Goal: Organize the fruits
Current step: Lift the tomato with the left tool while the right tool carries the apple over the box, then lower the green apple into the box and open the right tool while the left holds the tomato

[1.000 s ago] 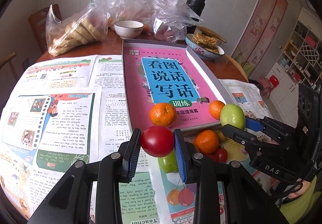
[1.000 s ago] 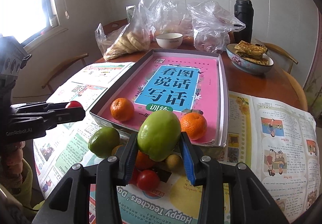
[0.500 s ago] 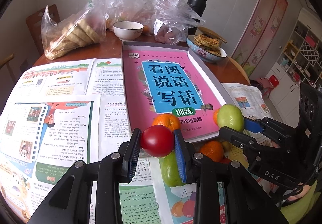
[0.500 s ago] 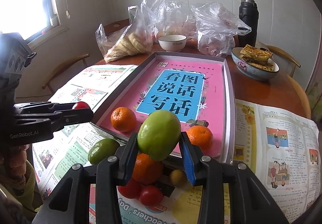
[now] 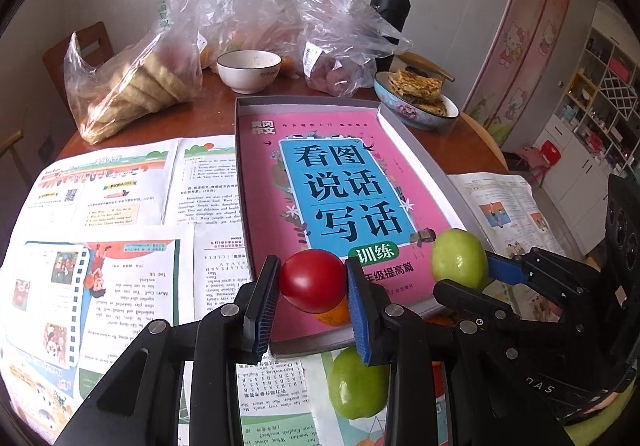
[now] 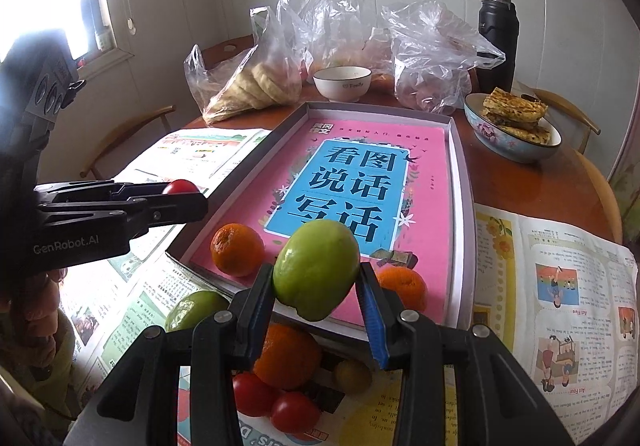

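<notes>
The left gripper (image 5: pixel 313 288) is clenched on a tomato (image 5: pixel 312 280), the right gripper (image 6: pixel 316 288) on a green fruit (image 6: pixel 316 266); both hang over the near edge of the tray (image 6: pixel 456 181), which stretches away ahead, the fruit's long axis tilted upright

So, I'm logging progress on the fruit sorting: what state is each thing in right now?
Left gripper: shut on small red tomato.
Right gripper: shut on green apple-like fruit.
Shallow grey box tray: holds two oranges.
Black flask: capped, upright.
White bowl: upright.
</notes>
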